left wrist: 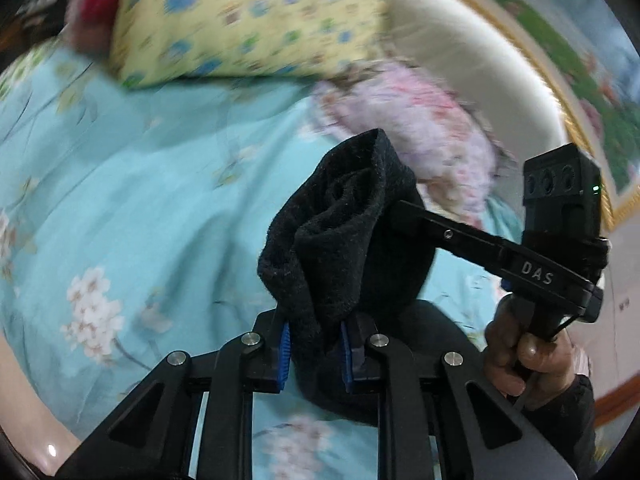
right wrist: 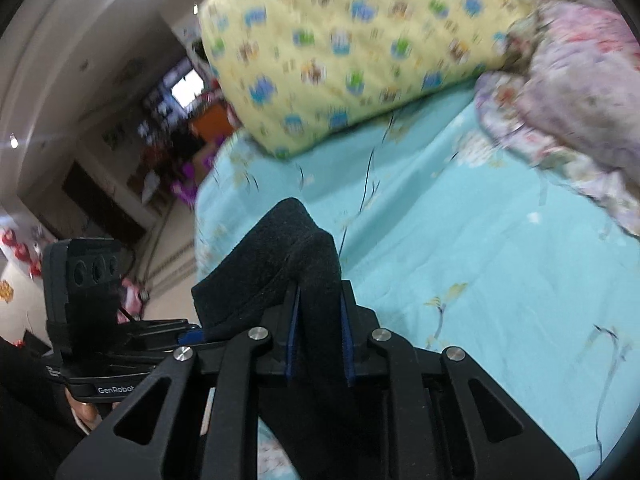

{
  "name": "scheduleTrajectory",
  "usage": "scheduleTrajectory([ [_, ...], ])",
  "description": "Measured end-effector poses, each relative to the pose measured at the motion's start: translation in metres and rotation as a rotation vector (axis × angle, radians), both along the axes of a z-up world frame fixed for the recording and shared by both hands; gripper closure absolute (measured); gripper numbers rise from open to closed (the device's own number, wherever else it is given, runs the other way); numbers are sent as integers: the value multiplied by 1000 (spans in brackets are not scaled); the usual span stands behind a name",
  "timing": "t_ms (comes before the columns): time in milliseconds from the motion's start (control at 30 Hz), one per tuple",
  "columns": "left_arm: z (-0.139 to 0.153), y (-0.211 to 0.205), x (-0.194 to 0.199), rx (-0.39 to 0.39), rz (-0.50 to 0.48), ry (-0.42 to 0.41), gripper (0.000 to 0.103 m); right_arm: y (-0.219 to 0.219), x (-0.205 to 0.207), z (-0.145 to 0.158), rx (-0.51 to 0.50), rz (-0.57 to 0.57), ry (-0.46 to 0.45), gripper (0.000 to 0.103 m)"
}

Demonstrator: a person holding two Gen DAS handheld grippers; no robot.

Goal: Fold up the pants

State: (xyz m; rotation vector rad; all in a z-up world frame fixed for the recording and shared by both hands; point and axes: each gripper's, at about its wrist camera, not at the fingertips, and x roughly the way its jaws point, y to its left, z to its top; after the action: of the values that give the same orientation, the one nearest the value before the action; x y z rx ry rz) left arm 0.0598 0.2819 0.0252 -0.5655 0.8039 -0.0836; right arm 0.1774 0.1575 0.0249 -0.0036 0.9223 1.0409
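Much of what I see is smeared: the yellow patterned quilt (left wrist: pixel 248 20) and the pink flowered bundle (left wrist: pixel 416 120) at the far end of the bed are too blurred for me to read their prints, and the room beyond the bed's edge in my right view is only a jumble of colours. The black pants (left wrist: pixel 340 240) are cut off too. I see only bunched folds rising above each set of fingers, while the rest hangs below and behind my tools, so I cannot tell waist from leg or how far the fabric is off the turquoise flowered sheet (left wrist: pixel 140 200).

My left gripper (left wrist: pixel 316 350) is clenched on the pants: a thick wad of the dark cloth sits between the blue pads (left wrist: pixel 285 354), pressed on both sides, and swells up in front of them. My right gripper (right wrist: pixel 320 338) is clamped the same way, with a fold of the pants squeezed between its pads and standing up ahead of the fingers.

In the left view the other tool reaches in from the right, its tip buried in the same lump of cloth, with the right hand (left wrist: pixel 528 356) wrapped round its handle. In the right view the left tool sits low at the left edge, just beside the fabric.
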Motion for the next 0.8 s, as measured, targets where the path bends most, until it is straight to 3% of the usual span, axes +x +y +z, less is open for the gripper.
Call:
scheduleTrajectory([
  [233, 37, -49, -4, -4, -139, -86, 84, -66, -27, 29, 112, -98, -34, 84],
  [400, 47, -85, -11, 0, -227, -112, 84, -111, -44, 37, 178, -172, -47, 84],
  [800, 48, -195, -20, 59, -465, -124, 84, -209, -85, 25, 272, -363, -51, 84],
])
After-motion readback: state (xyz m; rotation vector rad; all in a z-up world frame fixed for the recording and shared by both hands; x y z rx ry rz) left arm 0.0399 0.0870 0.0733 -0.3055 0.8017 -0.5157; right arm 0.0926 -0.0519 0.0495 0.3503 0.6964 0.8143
